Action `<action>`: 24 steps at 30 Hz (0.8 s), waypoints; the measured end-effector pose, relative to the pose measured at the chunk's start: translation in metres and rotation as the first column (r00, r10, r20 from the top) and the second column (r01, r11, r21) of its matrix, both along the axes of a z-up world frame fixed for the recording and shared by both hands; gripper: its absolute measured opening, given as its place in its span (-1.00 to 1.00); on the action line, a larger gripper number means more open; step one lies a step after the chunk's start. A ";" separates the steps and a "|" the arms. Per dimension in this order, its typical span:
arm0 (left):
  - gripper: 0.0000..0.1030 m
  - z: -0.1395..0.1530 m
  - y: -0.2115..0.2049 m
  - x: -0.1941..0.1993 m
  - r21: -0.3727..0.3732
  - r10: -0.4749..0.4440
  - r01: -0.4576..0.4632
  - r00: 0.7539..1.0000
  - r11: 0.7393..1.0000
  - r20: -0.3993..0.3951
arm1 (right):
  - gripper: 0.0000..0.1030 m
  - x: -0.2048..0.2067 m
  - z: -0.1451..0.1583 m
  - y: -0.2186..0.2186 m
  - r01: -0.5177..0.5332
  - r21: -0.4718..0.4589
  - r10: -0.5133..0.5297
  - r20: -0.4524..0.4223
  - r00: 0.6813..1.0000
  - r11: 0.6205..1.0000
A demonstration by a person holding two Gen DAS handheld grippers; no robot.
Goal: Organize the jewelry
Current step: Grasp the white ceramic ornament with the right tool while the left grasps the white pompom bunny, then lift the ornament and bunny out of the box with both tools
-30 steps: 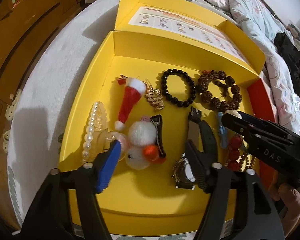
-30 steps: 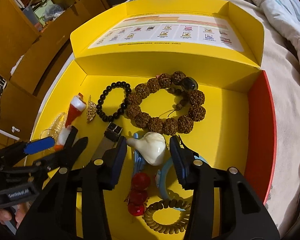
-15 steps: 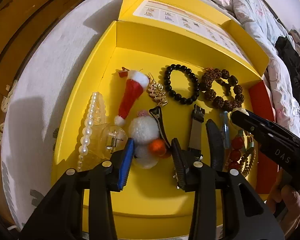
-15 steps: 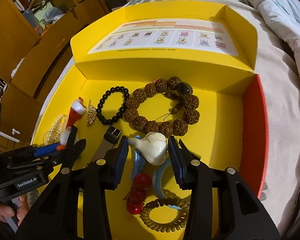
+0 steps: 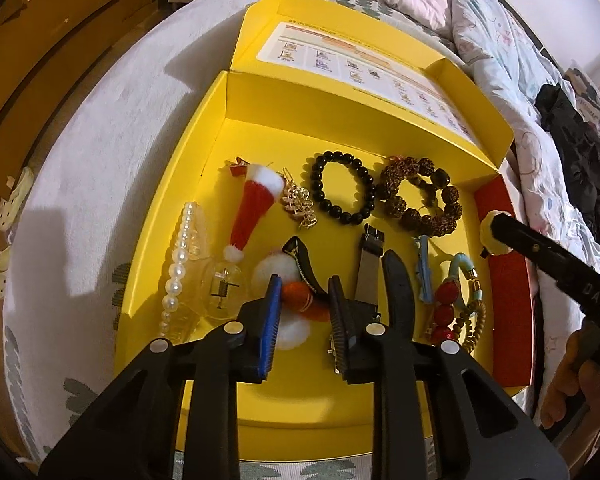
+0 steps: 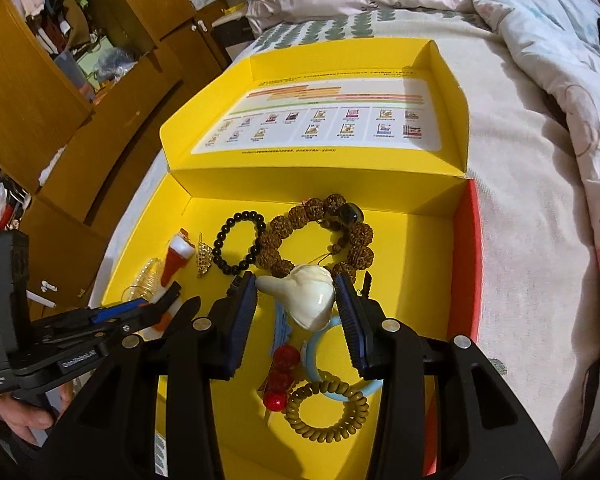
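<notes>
A: The left gripper sits low over the near left part of the open yellow cardboard box, its jaws apart around the hair clip with white pompoms and an orange ball. The orange ball lies between the pads, and contact on either side cannot be made out.

B: So the step in hand looks like taking that clip. How should it be done well?

A: Probably by closing on the firm orange ball or the black clip arm, not the fluff, which would squash and slip. The clear plastic claw clip edged with white pearls lies just to the left, and the small red and white Santa hat clip just beyond, so the lift should go straight up.

B: And to the right?

A: The black wristwatch with a steel band lies just beside the right finger, near enough to snag. Further right lie the black bead bracelet and the brown rough-seed bracelet, well apart from the clip.

B: The other side?

A: The right gripper hovers with jaws apart on either side of a glossy cream shell-shaped ornament; whether the pads touch it cannot be told. It looks smooth, so a centred squeeze across its widest part seems safest.
</notes>
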State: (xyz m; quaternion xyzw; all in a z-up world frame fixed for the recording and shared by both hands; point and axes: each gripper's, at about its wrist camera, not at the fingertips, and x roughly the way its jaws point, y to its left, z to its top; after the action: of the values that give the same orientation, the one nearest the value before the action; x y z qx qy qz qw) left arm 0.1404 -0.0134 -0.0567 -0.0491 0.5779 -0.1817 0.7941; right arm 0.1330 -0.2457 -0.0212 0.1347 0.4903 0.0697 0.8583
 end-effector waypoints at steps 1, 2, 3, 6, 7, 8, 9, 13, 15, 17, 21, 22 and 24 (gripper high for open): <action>-0.57 -0.002 0.000 0.000 0.000 0.003 -0.003 1.000 1.000 -0.004 | -0.19 -0.001 0.001 -0.001 0.005 0.001 -0.005 0.003 1.000 1.000; -0.58 -0.003 0.000 0.001 -0.001 0.009 -0.009 1.000 1.000 -0.006 | -0.19 -0.001 0.003 -0.002 0.008 -0.001 -0.008 0.004 1.000 1.000; -0.62 -0.001 0.000 0.000 -0.002 0.008 -0.008 1.000 1.000 -0.004 | -0.19 -0.002 0.004 -0.003 0.010 0.002 -0.010 0.006 1.000 1.000; -0.64 0.006 0.000 -0.002 -0.017 0.005 -0.005 1.000 1.000 0.016 | -0.19 -0.005 0.009 -0.006 0.014 0.006 -0.014 0.017 1.000 1.000; -0.64 0.007 0.001 -0.002 -0.023 0.007 -0.006 1.000 1.000 0.021 | -0.19 -0.006 0.011 -0.007 0.016 0.008 -0.017 0.023 1.000 1.000; -0.65 0.009 0.002 -0.003 -0.031 0.008 -0.008 1.000 0.999 0.025 | -0.19 -0.006 0.014 -0.007 0.018 0.008 -0.018 0.027 0.999 1.000; -0.65 0.010 0.002 -0.002 -0.036 0.009 -0.009 1.000 0.999 0.024 | -0.19 -0.007 0.016 -0.008 0.018 0.012 -0.018 0.030 0.999 1.000; -0.68 0.012 0.003 -0.003 -0.038 0.013 -0.012 1.000 0.999 0.028 | -0.19 -0.012 0.025 -0.013 0.029 0.024 -0.030 0.049 0.998 0.999; -0.70 0.015 0.003 -0.005 -0.036 0.016 -0.015 0.999 0.999 0.037 | -0.19 -0.014 0.028 -0.015 0.034 0.025 -0.036 0.053 0.998 0.999; -0.75 0.020 0.003 -0.007 -0.042 0.013 -0.011 0.999 0.999 0.047 | -0.19 -0.017 0.033 -0.016 0.039 0.029 -0.041 0.064 0.997 0.999; -0.76 0.031 0.005 -0.013 -0.053 0.011 -0.007 0.997 0.999 0.076 | -0.19 -0.024 0.046 -0.018 0.043 0.029 -0.045 0.085 0.995 0.999; -0.77 0.034 0.005 -0.015 -0.058 0.007 -0.002 0.997 0.998 0.082 | -0.19 -0.026 0.049 -0.018 0.044 0.030 -0.047 0.092 0.995 0.999; -0.77 0.040 0.007 -0.018 -0.068 0.010 -0.004 0.996 0.998 0.091 | -0.19 -0.032 0.057 -0.018 0.045 0.032 -0.048 0.104 0.993 0.998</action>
State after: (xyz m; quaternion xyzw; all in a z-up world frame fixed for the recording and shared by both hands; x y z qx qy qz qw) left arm 0.1221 -0.0063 -0.0167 -0.0696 0.5342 -0.2003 0.8183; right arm 0.1015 -0.2639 0.0357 0.1552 0.4404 0.0640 0.8820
